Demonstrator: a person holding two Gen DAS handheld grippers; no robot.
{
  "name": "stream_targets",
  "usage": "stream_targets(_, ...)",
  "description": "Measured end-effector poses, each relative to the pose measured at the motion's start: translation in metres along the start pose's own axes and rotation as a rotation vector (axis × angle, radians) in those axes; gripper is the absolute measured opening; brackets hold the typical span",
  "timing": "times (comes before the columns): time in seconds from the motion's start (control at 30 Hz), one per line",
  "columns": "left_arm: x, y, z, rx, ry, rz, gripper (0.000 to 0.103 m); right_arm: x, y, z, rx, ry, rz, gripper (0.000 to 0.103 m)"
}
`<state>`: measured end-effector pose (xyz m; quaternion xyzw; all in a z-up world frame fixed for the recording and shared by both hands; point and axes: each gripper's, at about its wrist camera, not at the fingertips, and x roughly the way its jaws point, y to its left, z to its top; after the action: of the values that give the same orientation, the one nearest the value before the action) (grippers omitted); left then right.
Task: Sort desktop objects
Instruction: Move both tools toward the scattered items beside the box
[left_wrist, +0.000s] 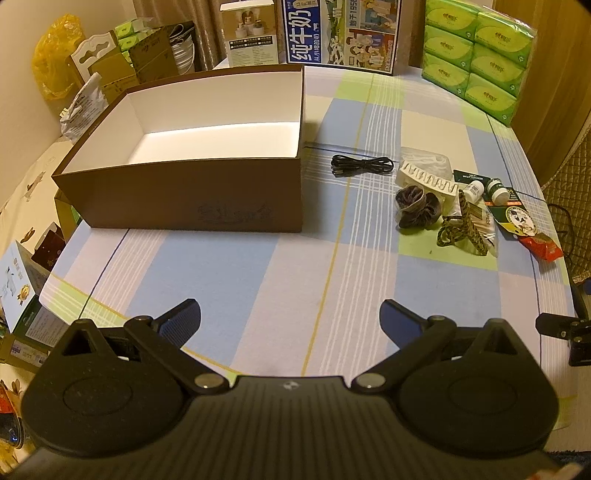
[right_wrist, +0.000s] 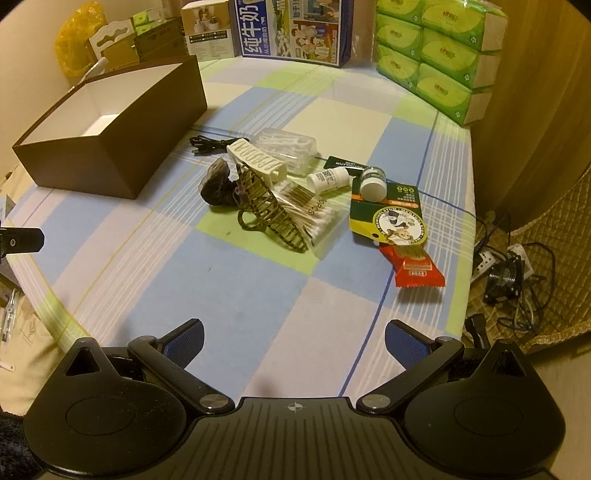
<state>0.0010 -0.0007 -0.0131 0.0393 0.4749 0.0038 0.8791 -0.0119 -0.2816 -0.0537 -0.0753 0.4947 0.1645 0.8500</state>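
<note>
Brown, empty cardboard box (left_wrist: 192, 199) stood left of the clutter on the desk (right_wrist: 258, 295), where the stiff, light cream hair claw (right_wrist: 256, 158) seemed best gripped across its ribbed spine, while left gripper (left_wrist: 290, 314) and right gripper (right_wrist: 293, 334) fingers hung spread, holding nothing.

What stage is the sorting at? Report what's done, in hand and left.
Done: nothing; the brown box is empty. In hand: nothing; left gripper and right gripper are open over the tablecloth. Left: cable, white clip, scrunchie, two bottles, snack packet.
</note>
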Motion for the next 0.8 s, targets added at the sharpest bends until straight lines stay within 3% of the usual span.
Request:
stream_targets(0.5, 0.011, -0.017, 0.01, 0.039, 0.0, -0.03, 0.102, 0.001, -0.004, 0.005, -0.003, -0.037, 0.01, 0.101)
stream_targets(0.8, 0.025, -0.029, 0.019, 0.088, -0.009, -0.109, 0.102, 0.008, -0.01, 0.005, 0.001, -0.054, 0.011, 0.101)
